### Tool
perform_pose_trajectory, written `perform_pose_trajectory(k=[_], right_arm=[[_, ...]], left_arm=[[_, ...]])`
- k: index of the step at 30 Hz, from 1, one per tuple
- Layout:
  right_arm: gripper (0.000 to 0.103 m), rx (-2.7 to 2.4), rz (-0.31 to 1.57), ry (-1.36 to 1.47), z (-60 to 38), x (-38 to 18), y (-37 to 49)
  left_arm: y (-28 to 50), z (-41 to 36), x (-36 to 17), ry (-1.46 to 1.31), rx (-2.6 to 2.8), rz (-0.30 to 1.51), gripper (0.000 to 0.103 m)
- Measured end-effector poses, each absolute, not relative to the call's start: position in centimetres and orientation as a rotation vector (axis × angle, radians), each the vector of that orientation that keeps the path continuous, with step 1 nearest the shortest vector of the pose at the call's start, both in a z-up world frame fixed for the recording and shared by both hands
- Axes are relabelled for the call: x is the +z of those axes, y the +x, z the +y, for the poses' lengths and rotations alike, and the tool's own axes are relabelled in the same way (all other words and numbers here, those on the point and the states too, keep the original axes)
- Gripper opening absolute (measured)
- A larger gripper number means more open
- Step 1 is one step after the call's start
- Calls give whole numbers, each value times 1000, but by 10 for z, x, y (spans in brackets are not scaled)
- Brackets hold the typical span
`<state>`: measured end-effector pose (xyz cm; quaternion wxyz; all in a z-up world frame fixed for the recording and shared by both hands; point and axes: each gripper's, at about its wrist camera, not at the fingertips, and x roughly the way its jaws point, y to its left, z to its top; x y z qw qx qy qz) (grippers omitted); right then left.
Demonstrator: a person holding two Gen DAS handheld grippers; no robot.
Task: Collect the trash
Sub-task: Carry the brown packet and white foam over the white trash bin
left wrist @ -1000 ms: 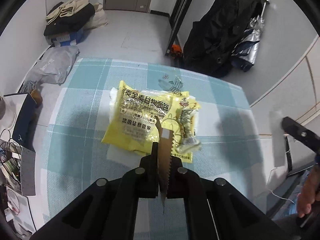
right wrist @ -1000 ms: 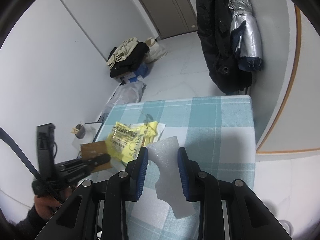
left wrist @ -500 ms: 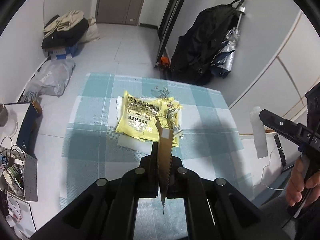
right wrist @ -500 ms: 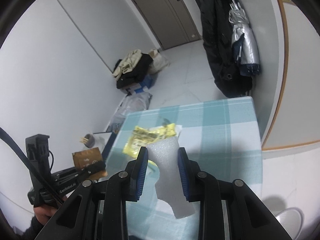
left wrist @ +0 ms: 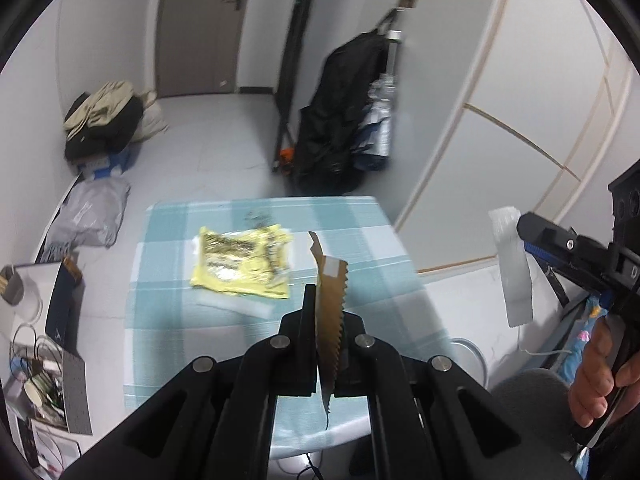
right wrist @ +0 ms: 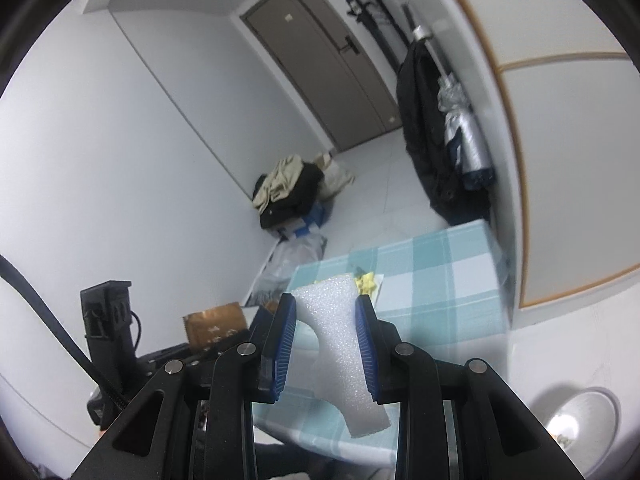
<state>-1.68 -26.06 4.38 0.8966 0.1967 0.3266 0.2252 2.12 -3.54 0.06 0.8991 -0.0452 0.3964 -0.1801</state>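
My left gripper [left wrist: 328, 308] is shut on a brown cardboard strip [left wrist: 331, 280] with a saw-toothed edge, held upright above the near part of the checked table [left wrist: 168, 320]. A yellow wrapper [left wrist: 240, 264] lies on white foam sheets in the middle of that table. My right gripper [right wrist: 326, 312] is shut on a piece of white foam [right wrist: 340, 336] that hangs down between its blue pads [right wrist: 282, 344]. In the left wrist view this foam [left wrist: 514, 272] hangs off the table's right side, with a hand [left wrist: 596, 376] on the grip.
A round metal bin [right wrist: 580, 416] stands on the floor right of the table. A black coat [left wrist: 340, 120] hangs on the far wall. A clothes pile [left wrist: 104, 116] and a grey bag [left wrist: 92, 212] lie on the floor. Clutter and cables [left wrist: 40, 360] fill the left.
Both grippers have risen and drawn back from the table, each still holding its piece. The table and the yellow wrapper look smaller and farther away.
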Motion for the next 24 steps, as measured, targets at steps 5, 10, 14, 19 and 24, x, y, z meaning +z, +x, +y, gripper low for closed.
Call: perform_pose_trajectory(k=[5, 10, 14, 19, 24], right_arm=[[29, 408, 620, 423, -299, 58, -45], [29, 310, 567, 453, -354, 64, -75], [29, 213, 545, 481, -401, 57, -95], [29, 59, 581, 515, -458, 25, -110], [29, -51, 649, 576, -503, -21, -115]], left_arm=[[4, -70, 17, -56, -453, 793, 0], [-4, -116, 28, -20, -556, 788, 0], [-5, -161, 29, 3, -654, 809, 0], [-1, -217, 17, 27, -764, 864, 0], [6, -279, -11, 78, -882, 962, 0]])
